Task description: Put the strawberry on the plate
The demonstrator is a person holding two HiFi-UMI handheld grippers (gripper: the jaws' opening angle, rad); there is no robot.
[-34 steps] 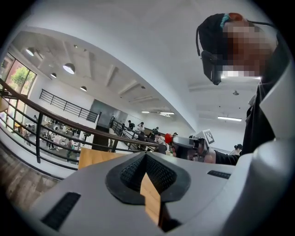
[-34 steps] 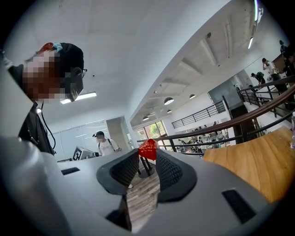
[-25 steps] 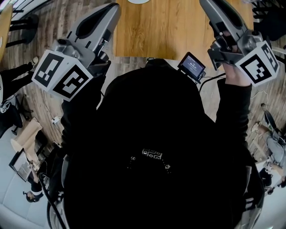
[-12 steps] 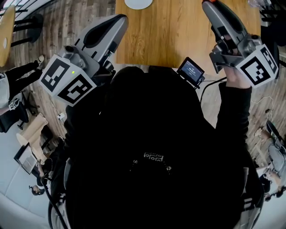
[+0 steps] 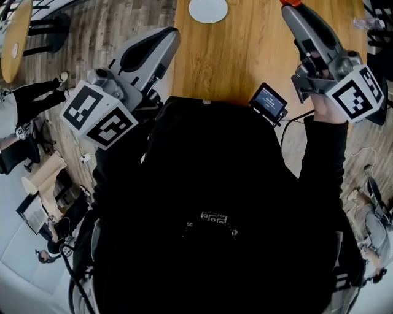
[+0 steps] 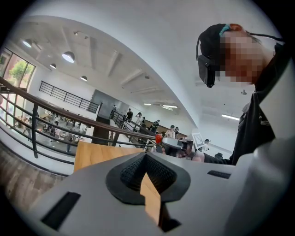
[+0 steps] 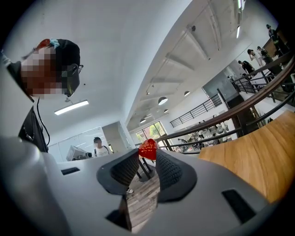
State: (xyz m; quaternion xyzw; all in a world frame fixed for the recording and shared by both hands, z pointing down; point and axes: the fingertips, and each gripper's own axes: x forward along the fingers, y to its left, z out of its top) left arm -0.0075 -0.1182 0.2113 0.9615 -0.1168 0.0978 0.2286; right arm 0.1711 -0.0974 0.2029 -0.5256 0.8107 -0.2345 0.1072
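Observation:
A white plate lies on the wooden table, at the far edge of the head view. My right gripper reaches over the table's right side, shut on a red strawberry at its tips. In the right gripper view the strawberry sits pinched between the two dark ribbed pads, held up in the air. My left gripper hovers at the table's left edge. Its jaws meet at the tips with nothing between them. The left gripper view also catches the strawberry across the table.
A small screen device sits at the table's near edge, with a cable running to the right. A round table and seated people are on the left over the wooden floor. My dark torso fills the lower half of the head view.
The table and white plate have slid down into the head view, so more of the plate shows. Both grippers keep their pose, and the strawberry stays in the right one.

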